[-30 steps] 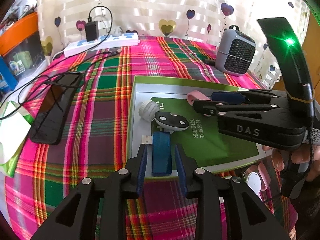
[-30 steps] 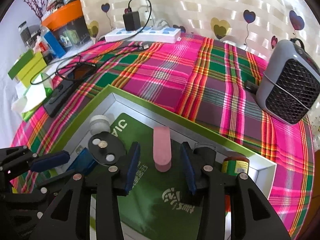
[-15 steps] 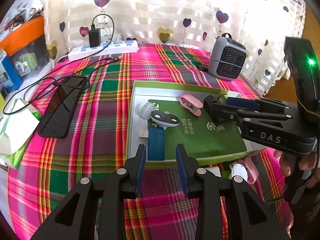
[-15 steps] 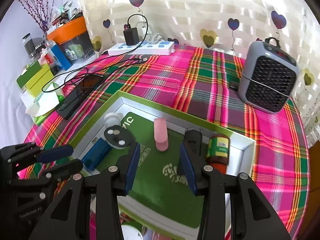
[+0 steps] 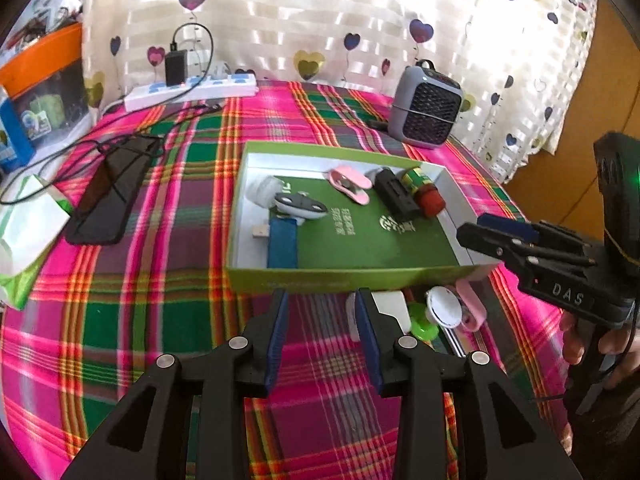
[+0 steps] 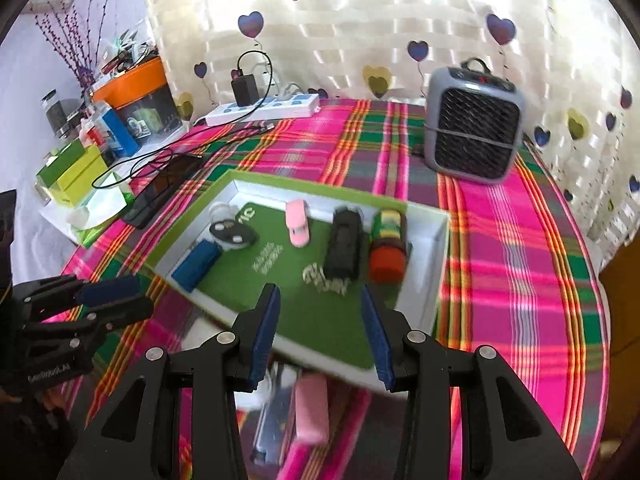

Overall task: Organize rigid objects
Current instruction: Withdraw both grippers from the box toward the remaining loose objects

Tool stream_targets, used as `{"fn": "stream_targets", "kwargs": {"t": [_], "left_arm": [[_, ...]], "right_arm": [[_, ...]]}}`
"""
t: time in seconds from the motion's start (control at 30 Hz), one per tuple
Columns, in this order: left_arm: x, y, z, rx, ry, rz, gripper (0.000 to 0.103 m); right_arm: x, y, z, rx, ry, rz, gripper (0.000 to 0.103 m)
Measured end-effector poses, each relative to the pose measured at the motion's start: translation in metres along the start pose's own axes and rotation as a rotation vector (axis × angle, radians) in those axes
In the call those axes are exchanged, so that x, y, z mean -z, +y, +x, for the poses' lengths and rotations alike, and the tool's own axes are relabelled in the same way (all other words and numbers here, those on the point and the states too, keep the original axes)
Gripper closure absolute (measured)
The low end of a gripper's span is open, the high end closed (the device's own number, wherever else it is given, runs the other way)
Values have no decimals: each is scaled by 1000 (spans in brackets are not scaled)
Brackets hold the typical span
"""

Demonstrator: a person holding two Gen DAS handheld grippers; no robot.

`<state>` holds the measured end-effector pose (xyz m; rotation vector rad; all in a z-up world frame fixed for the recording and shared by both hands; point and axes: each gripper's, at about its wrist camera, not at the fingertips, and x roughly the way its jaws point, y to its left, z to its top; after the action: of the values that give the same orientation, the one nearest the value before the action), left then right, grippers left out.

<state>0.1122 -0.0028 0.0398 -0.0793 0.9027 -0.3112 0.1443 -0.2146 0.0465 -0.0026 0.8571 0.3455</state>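
Green-walled shallow box (image 5: 344,276), white inside, green card lining its floor, sits mid-tabletop. Inside, counted: one blue USB stick (image 5: 282,242) in the near left corner, one white round cap (image 5: 262,194) in the far left corner, one black oval piece (image 5: 300,208) with silver dots just beside that cap, one pink clip (image 5: 349,184) along the far wall, one black block (image 5: 397,194) and one small green-labelled bottle with a red cap (image 5: 423,192) side by side toward the far right corner. Six items in the box.

Outside the box, against its near wall on the cloth: one white flat piece (image 5: 390,312), one green disc (image 5: 423,326), one white round lid (image 5: 444,308), one pink case (image 5: 472,304). Details there are blurred.

Left gripper (image 5: 322,334): jaws apart, having just been opening, nothing between them, over the cloth short of the box's near wall. Right gripper (image 6: 320,332): jaws apart, empty, over the box's near edge; a hand (image 5: 592,344) shows behind it.

Tabletop carries a pink, green and orange plaid cloth (image 5: 160,320). One black phone (image 5: 110,196) with a cable near the left edge, one white tissue pack (image 5: 24,236) beside it, one power strip (image 5: 192,90) with a black charger at the far edge, one grey fan heater (image 5: 426,108) at the far right. Cream curtain (image 5: 360,20) with heart prints behind.
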Motion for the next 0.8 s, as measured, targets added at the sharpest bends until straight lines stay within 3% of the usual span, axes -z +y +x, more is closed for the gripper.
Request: {"fn": "stream_targets", "kwargs": {"t": [0.67,0.8], "left_arm": [[17,-9,14,51,58,-2,67],[17,-13,19,57,69,5,67]], "right_arm": [[51,-8,-25,90,-26,18,60],[56,-6,-21,68,-9,15,60]]}}
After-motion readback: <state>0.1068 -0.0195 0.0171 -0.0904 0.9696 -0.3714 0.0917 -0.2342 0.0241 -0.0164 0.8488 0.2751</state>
